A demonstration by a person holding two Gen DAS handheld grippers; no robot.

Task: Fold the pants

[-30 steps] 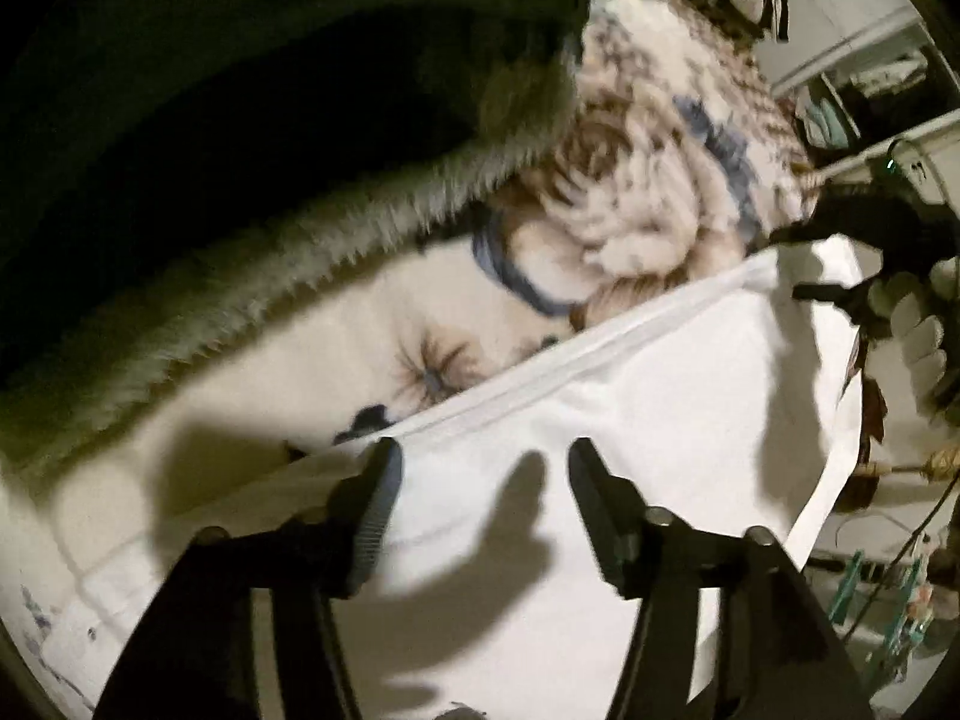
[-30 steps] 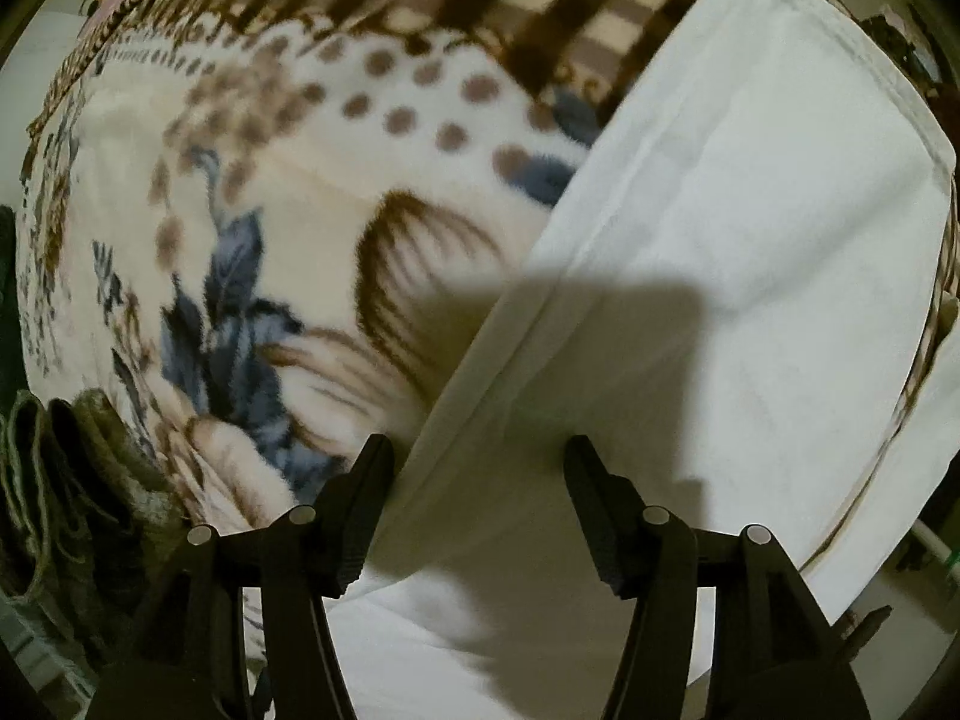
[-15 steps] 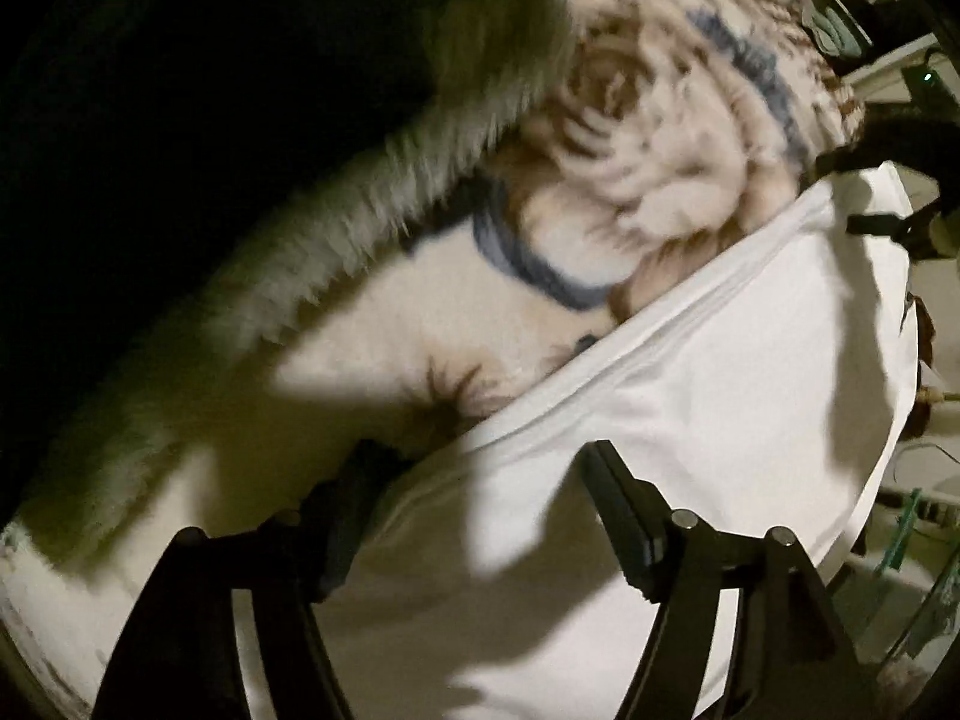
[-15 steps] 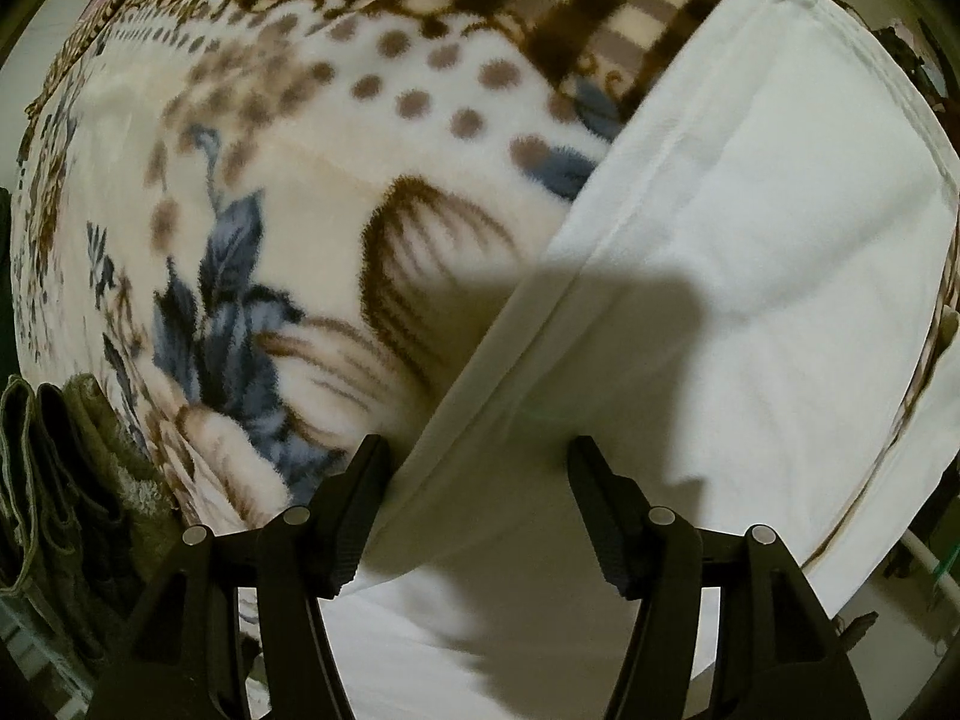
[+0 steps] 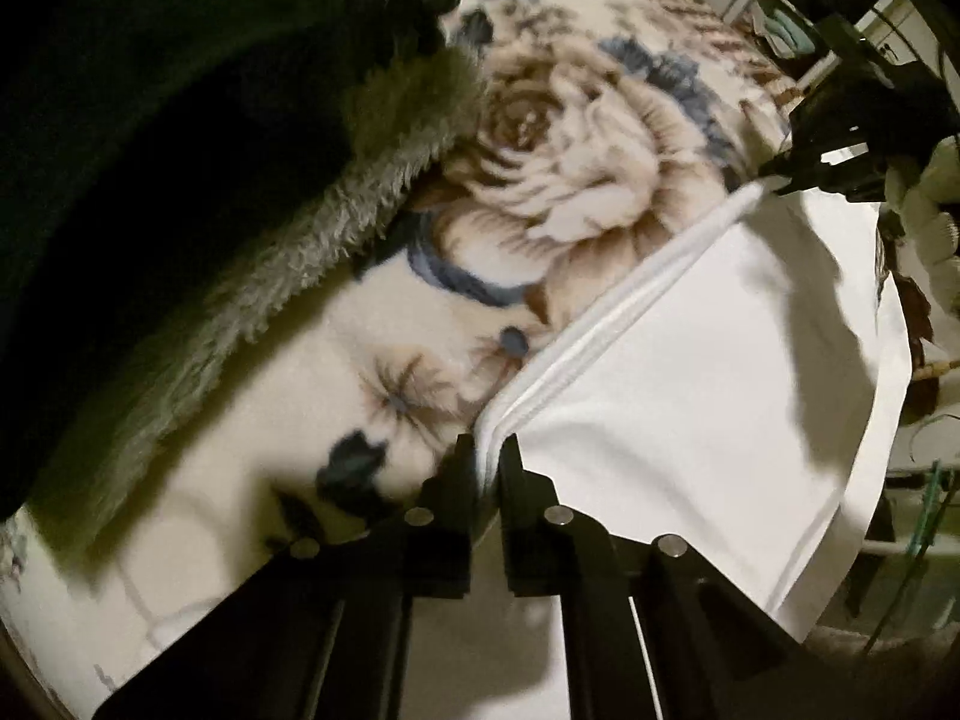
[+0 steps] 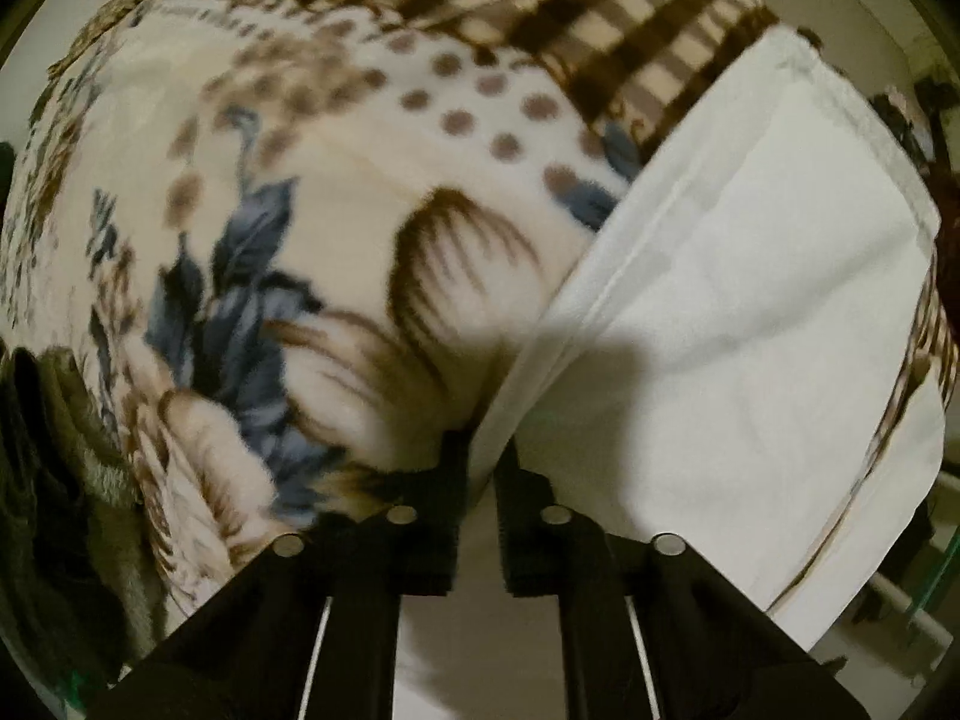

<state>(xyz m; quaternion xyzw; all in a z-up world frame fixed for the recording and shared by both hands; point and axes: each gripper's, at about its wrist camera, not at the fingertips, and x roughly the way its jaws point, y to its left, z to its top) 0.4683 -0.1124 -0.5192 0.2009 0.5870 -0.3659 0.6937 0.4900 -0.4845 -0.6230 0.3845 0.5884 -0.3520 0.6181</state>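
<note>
Smooth white pants [image 5: 690, 372] on plush floral blanket [image 5: 570, 138], edge in gripper jaws.

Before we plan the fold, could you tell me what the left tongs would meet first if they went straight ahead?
The left tongs are shut on the white pants edge. Straight ahead lies more of that edge, then probably the floral blanket; depth is unclear.

**Layout: pants edge and both grippers on the blanket**

From my left wrist view, the pants [image 5: 690, 396] lie on the blanket [image 5: 372, 372], filling the right side; a fleece throw [image 5: 336, 228] lies on the blanket at left. My left gripper [image 5: 489, 456] sits at the pants' near left edge, the right gripper [image 5: 840, 156] at the far end of that edge.
</note>
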